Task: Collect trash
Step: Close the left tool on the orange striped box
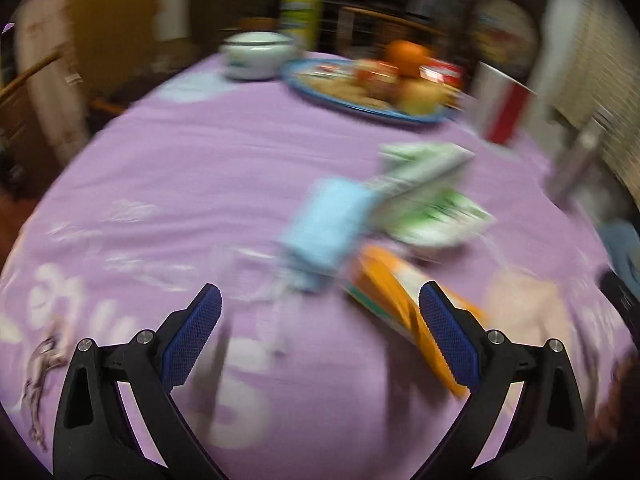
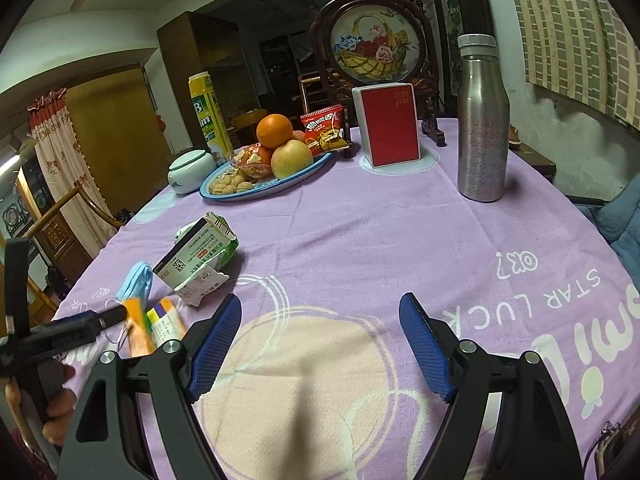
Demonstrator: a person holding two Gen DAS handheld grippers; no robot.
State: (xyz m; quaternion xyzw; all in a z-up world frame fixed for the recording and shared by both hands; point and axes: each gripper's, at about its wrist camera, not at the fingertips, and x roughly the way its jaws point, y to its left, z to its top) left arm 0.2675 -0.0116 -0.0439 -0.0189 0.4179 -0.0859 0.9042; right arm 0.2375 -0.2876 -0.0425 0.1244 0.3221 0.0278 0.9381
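Note:
A small heap of trash lies on the purple tablecloth (image 2: 360, 224): a blue face mask (image 1: 324, 228) (image 2: 136, 280), crumpled green-and-white packaging (image 1: 432, 196) (image 2: 200, 248) and an orange packet (image 1: 396, 304) (image 2: 160, 320). The left wrist view is blurred. My left gripper (image 1: 320, 300) is open just short of the heap, with the orange packet beside its right pad and nothing pressed between the pads. In the right wrist view the left gripper (image 2: 116, 314) shows at the far left, held by a hand (image 2: 60, 404). My right gripper (image 2: 320, 308) stands open over bare cloth, right of the heap.
At the back stand a blue plate of fruit and snacks (image 2: 264, 188), a white lidded pot (image 2: 190, 170), a yellow-green can (image 2: 208, 116), a red box (image 2: 390, 124), a steel bottle (image 2: 482, 120) and a round embroidered screen (image 2: 374, 48). Wooden chairs stand at the left edge.

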